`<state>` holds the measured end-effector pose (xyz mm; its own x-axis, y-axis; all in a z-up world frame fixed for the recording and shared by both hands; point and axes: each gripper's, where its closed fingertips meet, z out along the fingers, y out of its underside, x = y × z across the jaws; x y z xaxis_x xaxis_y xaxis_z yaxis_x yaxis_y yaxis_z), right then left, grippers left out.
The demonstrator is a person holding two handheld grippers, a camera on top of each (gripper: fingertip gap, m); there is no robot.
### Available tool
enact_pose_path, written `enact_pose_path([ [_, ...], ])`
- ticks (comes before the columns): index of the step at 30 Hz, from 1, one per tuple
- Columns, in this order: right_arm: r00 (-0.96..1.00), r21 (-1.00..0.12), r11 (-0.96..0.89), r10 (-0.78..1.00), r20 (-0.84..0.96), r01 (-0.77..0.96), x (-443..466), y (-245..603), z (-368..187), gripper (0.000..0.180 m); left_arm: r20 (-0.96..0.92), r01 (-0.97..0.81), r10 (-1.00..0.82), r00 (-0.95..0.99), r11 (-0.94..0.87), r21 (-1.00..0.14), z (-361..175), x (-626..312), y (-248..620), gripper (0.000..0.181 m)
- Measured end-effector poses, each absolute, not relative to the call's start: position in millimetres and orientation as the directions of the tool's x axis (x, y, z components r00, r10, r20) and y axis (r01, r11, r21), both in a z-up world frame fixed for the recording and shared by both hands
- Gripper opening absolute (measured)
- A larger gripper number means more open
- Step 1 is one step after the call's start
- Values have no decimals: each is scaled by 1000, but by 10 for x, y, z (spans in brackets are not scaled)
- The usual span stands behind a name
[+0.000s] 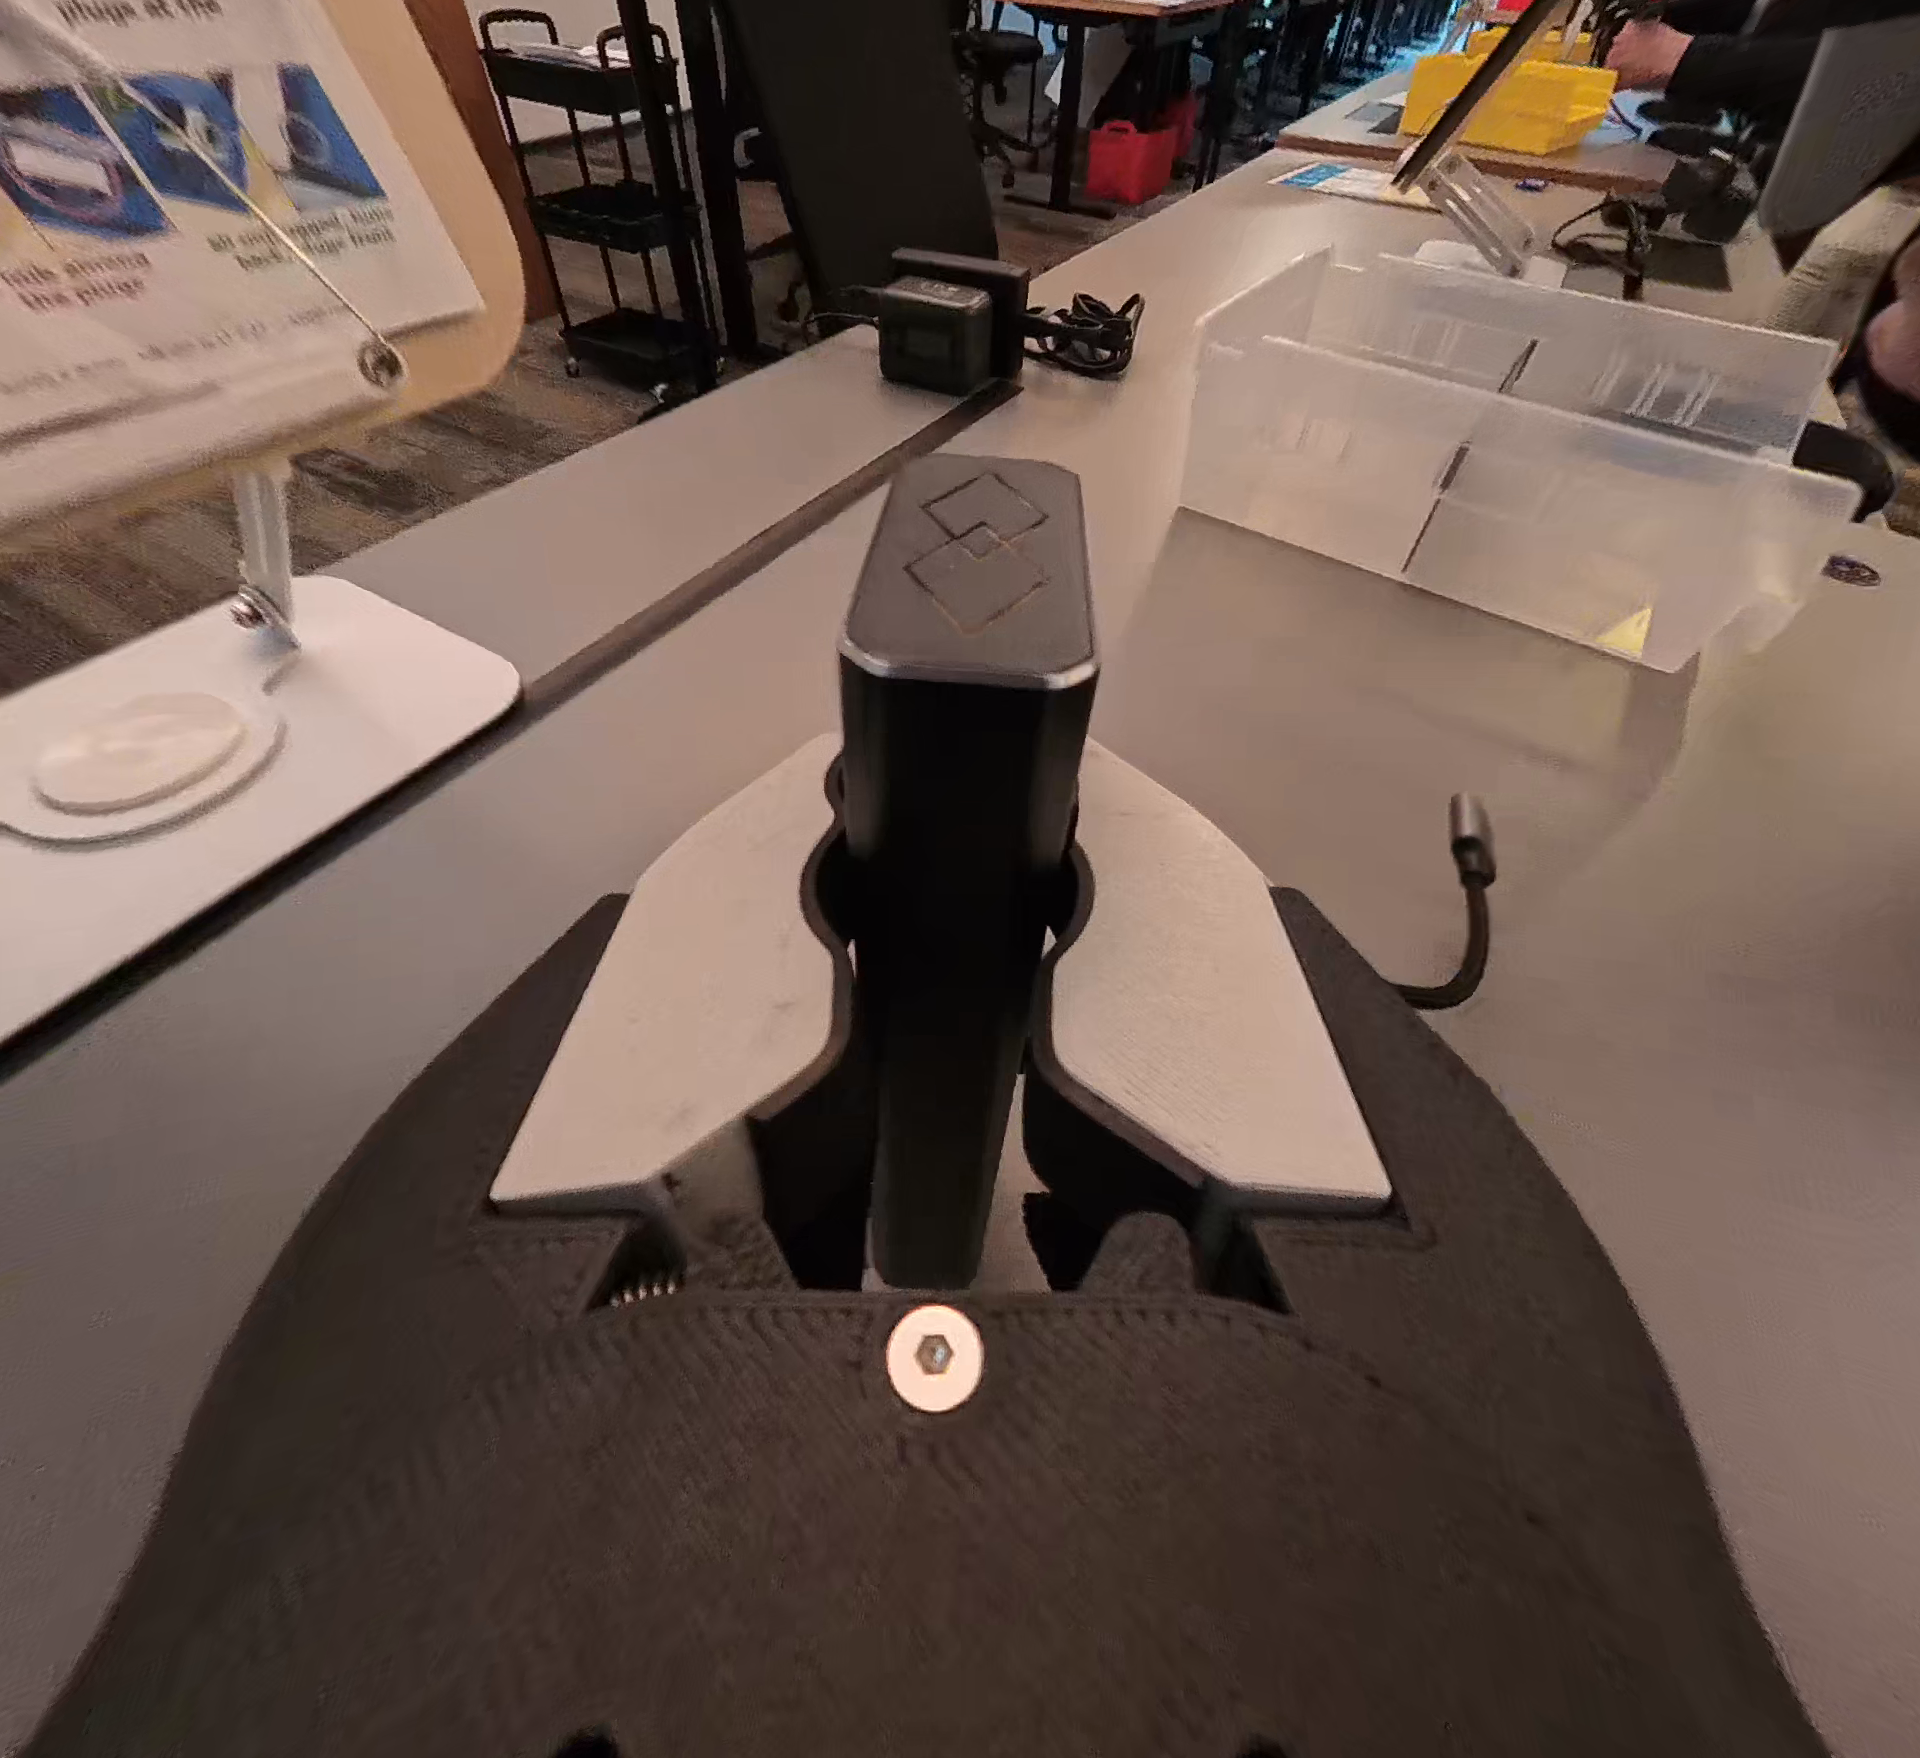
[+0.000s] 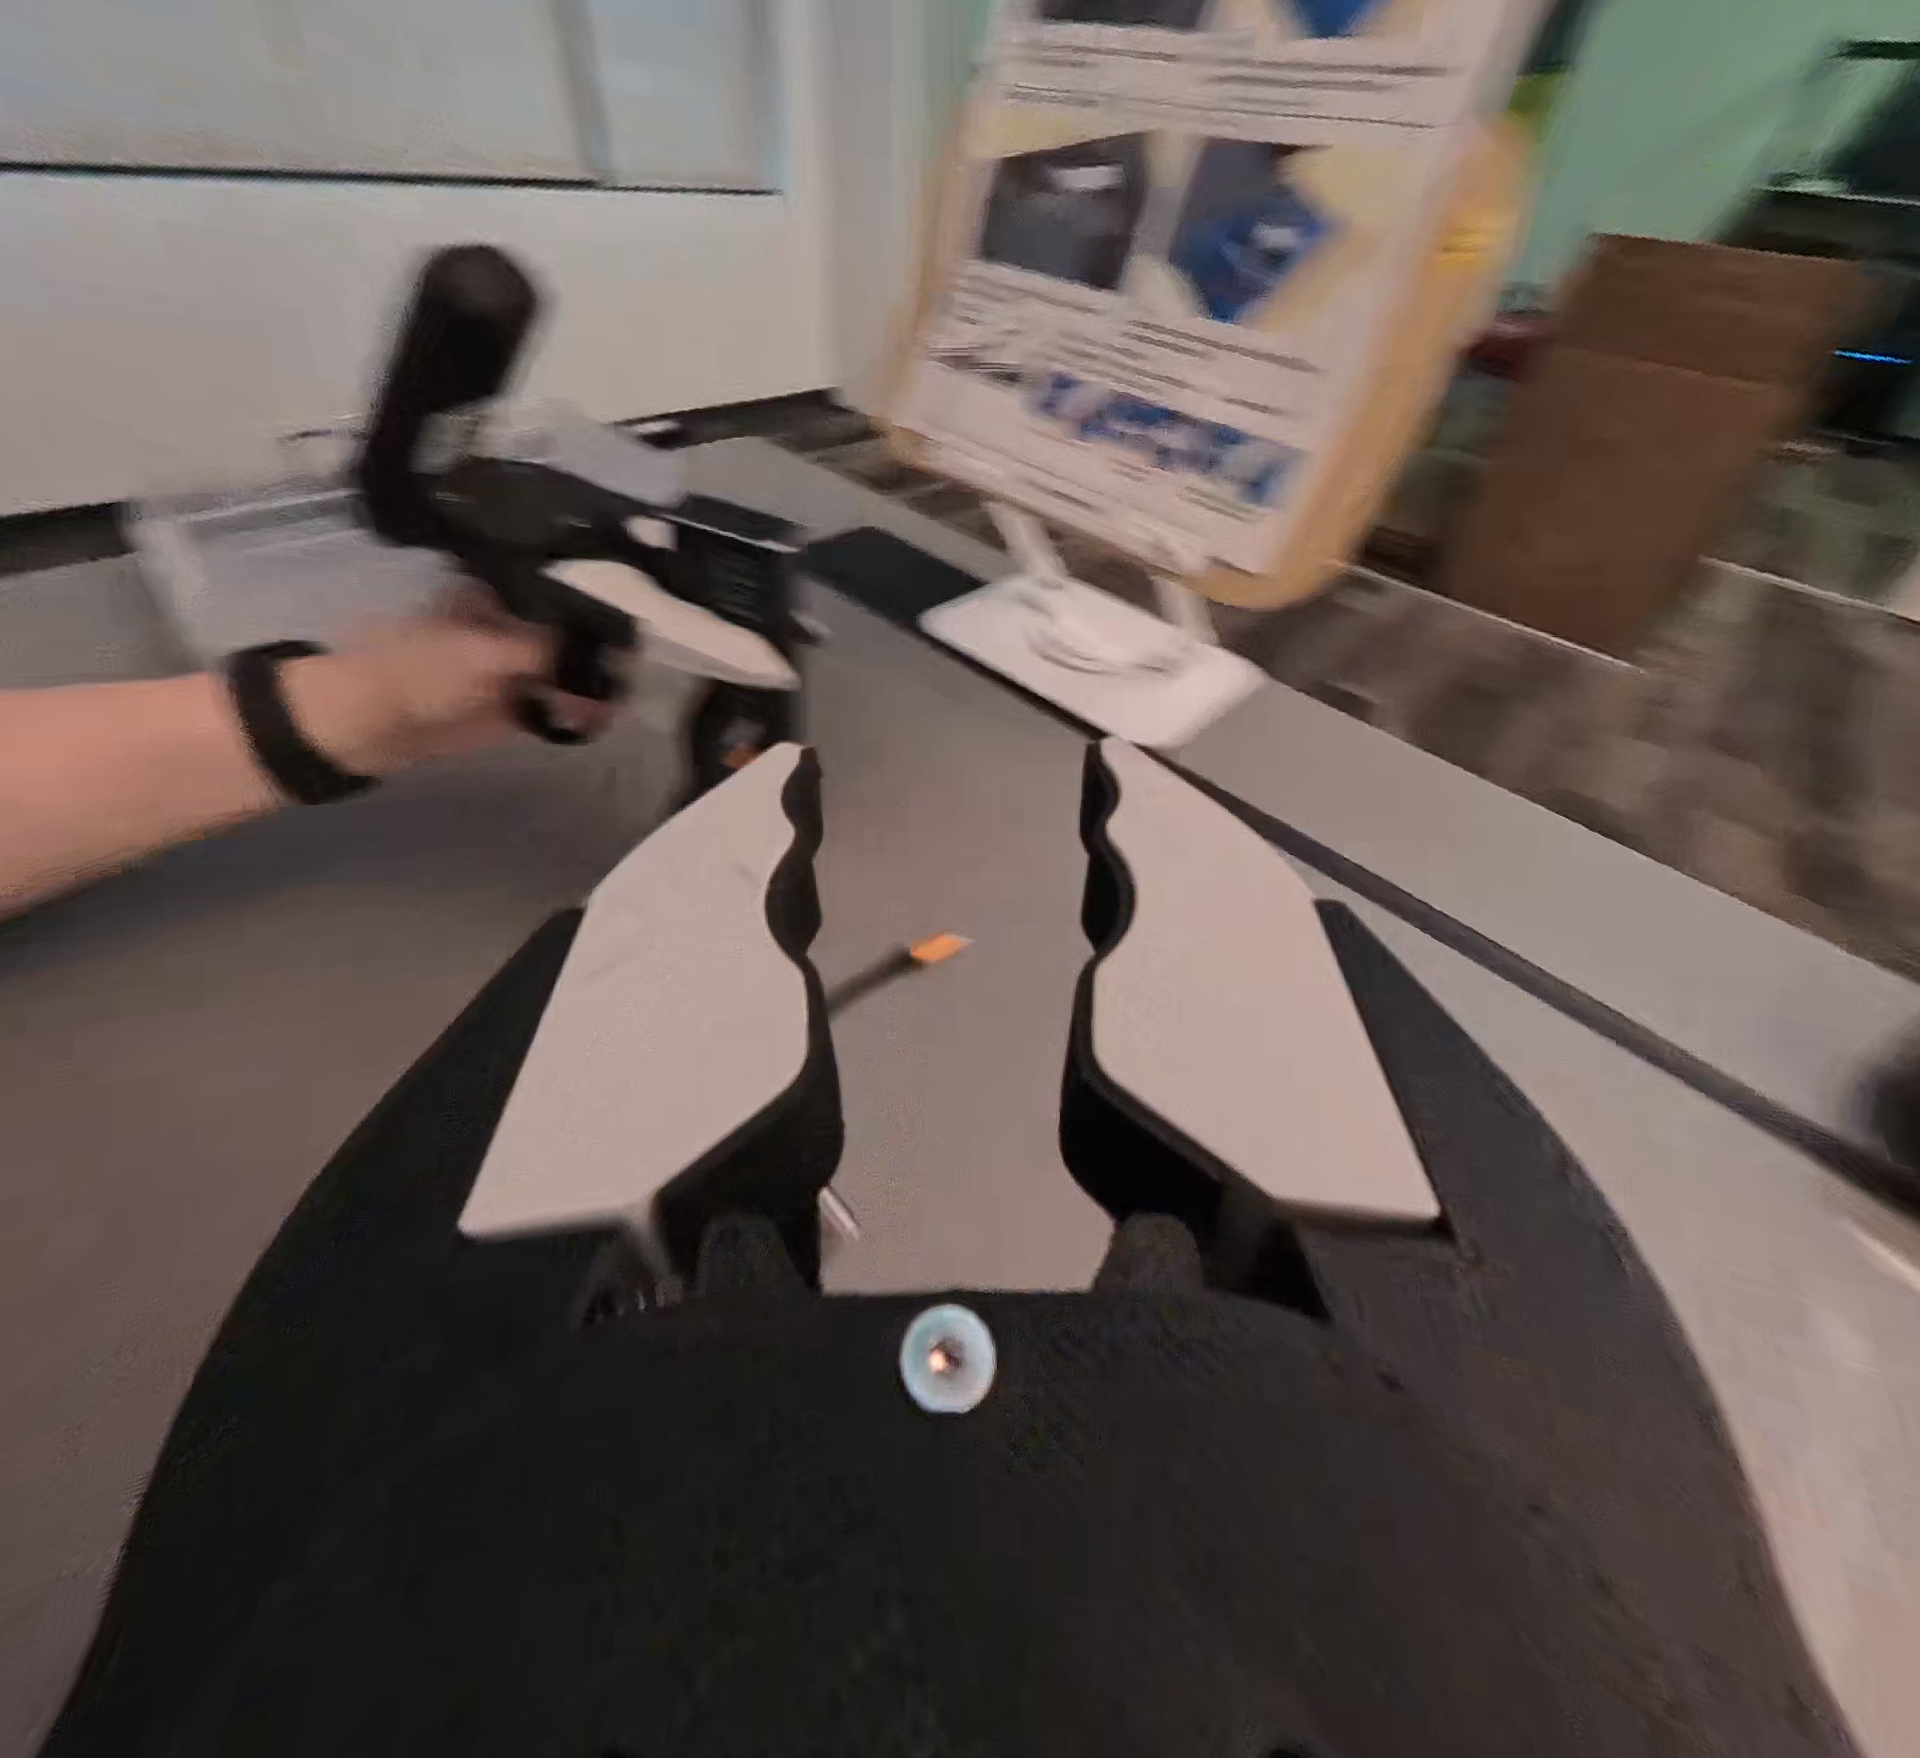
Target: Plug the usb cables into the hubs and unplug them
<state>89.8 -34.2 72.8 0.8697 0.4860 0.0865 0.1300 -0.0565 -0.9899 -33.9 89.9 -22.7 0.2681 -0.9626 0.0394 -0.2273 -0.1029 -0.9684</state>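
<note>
In the left wrist view my left gripper [image 1: 951,825] is shut on a black USB hub [image 1: 966,669], a tall black block that stands up between the fingers above the grey table. The hub's own short cable with a grey plug [image 1: 1470,841] curls up to the right. In the right wrist view my right gripper [image 2: 948,763] is open and empty above the table. A cable end with an orange plug [image 2: 935,948] lies on the table between its fingers. The left gripper [image 2: 665,607], held by a hand, shows to the left with the hub [image 2: 743,581].
An instruction sheet on a white stand [image 1: 187,752] is at the left of the table, also seen in the right wrist view [image 2: 1195,254]. A clear plastic divided bin [image 1: 1507,461] stands at the right. A black charger with cables [image 1: 935,332] sits at the far edge. Some 20 centimeters of space lies between my two pairs of fingers.
</note>
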Motion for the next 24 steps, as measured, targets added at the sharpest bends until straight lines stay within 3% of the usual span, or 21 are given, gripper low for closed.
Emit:
enact_pose_path([
  [4, 644, -962, -17, 746, 170, 274, -58, 113, 454, 52, 73, -190, -981, 180, -107, -976, -406, -187, 824, 30],
  [8, 529, -887, -117, 834, 156, 447, -318, 592, -41, 63, 55, -159, -992, 111, -73, -985, -401, -161, 735, 31],
  [11, 443, -947, -140, 897, 2, 288, -537, 712, -33, 58, -6, -149, -998, 63, -4, -989, -396, -154, 648, 31],
  [12, 381, -960, -148, 923, -47, 239, -609, 694, -4, 38, -4, -145, -999, 50, -4, -989, -393, -155, 633, 31],
  [13, 329, -954, -178, 940, -92, 242, -646, 667, -23, 33, 16, -132, -999, 38, -20, -991, -385, -167, 623, 33],
  [16, 303, -960, -143, 951, -66, 240, -625, 713, -19, 29, 132, -60, -991, -18, -131, -990, -257, -286, 632, 55],
  [18, 308, -963, -165, 947, -94, 214, -602, 748, -18, 29, 132, -41, -988, -84, -129, -991, -192, -420, 610, 59],
  [24, 290, -970, -163, 951, -107, 178, -534, 764, -7, 29, -40, -324, -999, 15, 33, -945, -734, -500, 737, 67],
])
